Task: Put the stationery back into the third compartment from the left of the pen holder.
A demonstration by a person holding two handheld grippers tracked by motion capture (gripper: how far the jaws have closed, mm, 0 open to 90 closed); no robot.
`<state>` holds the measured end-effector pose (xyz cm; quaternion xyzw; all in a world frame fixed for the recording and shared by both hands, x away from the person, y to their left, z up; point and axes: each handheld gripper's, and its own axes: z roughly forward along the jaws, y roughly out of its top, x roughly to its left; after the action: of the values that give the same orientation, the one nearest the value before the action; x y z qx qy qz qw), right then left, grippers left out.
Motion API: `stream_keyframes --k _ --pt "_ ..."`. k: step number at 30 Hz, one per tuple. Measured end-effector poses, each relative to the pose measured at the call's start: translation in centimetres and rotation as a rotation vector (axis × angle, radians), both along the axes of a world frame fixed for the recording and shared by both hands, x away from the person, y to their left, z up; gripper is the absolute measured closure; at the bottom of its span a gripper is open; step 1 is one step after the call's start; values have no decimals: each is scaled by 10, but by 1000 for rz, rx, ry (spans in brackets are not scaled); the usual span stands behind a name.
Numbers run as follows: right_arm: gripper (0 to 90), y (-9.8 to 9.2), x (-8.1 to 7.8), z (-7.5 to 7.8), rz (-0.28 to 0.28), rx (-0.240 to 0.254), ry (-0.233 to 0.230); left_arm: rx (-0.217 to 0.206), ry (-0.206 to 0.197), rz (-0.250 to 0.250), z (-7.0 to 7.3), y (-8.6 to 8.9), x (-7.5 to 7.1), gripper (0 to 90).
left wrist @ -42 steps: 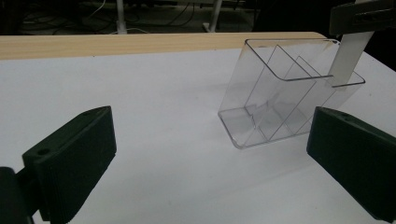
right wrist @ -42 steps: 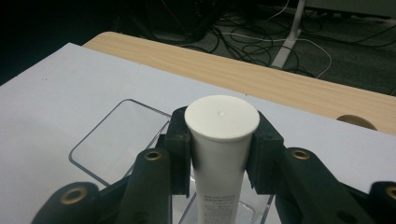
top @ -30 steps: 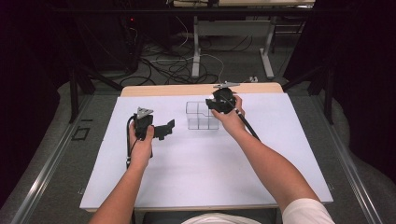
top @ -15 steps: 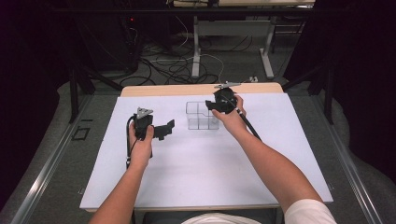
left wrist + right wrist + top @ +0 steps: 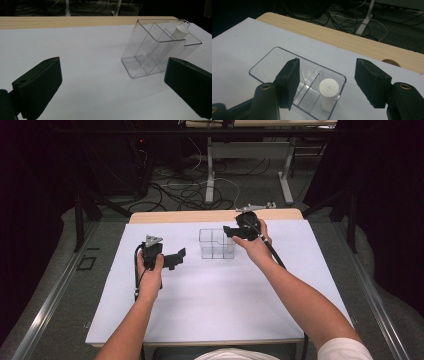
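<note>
White sheet [image 5: 215, 300] covers the desk [image 5: 200, 215] before us. On the left we hold our left claw [image 5: 176, 258] low over the sheet, its jaws wide apart and gripping nothing, aimed toward the clear bin [image 5: 216, 243] near the middle. In the left gripper view the bin [image 5: 155, 53] stands between the jaws farther off, partitions visible. To the right, our right claw [image 5: 230, 231] hovers above the bin's right end, jaws apart. In the right gripper view a white cylinder [image 5: 328, 97] stands upright in one end compartment, between the jaws and below them, untouched.
</note>
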<state>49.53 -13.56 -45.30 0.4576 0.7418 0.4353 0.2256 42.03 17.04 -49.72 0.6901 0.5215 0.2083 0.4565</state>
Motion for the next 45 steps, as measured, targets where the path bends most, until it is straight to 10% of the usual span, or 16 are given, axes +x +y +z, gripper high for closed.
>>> stream_keyframes --k 45 --pt "46 -100 -39 -33 -144 102 -30 -5 8 18 -1 7 1 14"
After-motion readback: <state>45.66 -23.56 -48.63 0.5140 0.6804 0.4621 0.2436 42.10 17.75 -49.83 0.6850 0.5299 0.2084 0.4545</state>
